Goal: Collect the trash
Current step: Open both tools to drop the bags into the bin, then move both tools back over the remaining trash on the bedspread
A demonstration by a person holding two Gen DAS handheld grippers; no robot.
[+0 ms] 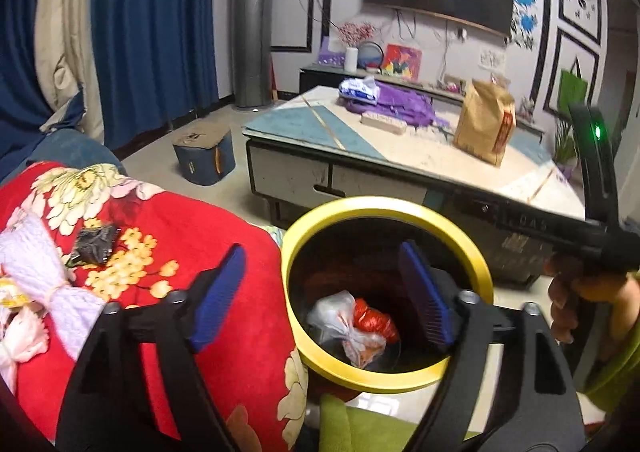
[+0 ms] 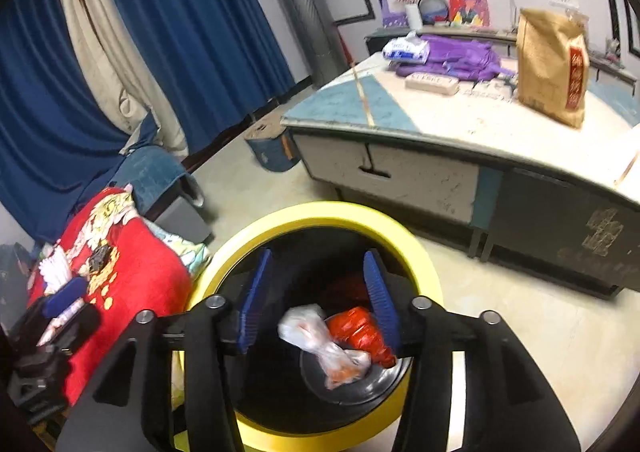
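Furniture first: one low coffee table (image 1: 400,155), its surface carrying one brown paper bag (image 1: 486,123), one purple bag (image 1: 404,103), one white-and-blue packet (image 1: 359,88) and one pale flat bar (image 1: 383,123) whose make is too small to tell. One red floral blanket (image 1: 168,292) lies beside one yellow-rimmed bin (image 1: 384,376); the blanket runs off the frame's edge. On the blanket sit one dark crumpled wrapper (image 1: 95,247) and one white tied bundle (image 1: 40,272), partly cut off at the left.

Inside the bin lie two pieces of trash, touching: one clear plastic bag (image 2: 320,340) with orange scraps and one red bag (image 2: 360,332). The clear one is blurred in the right wrist view, so its contents stay unclear.

Two grippers show. The left gripper (image 1: 320,292) has its fingers wide apart, one over the blanket and one over the bin's mouth, gripping nothing. The right gripper (image 2: 320,304) has its fingers apart above the bin, with both bags below and free of the pads. A hand (image 1: 576,304) is half hidden at the frame edge.
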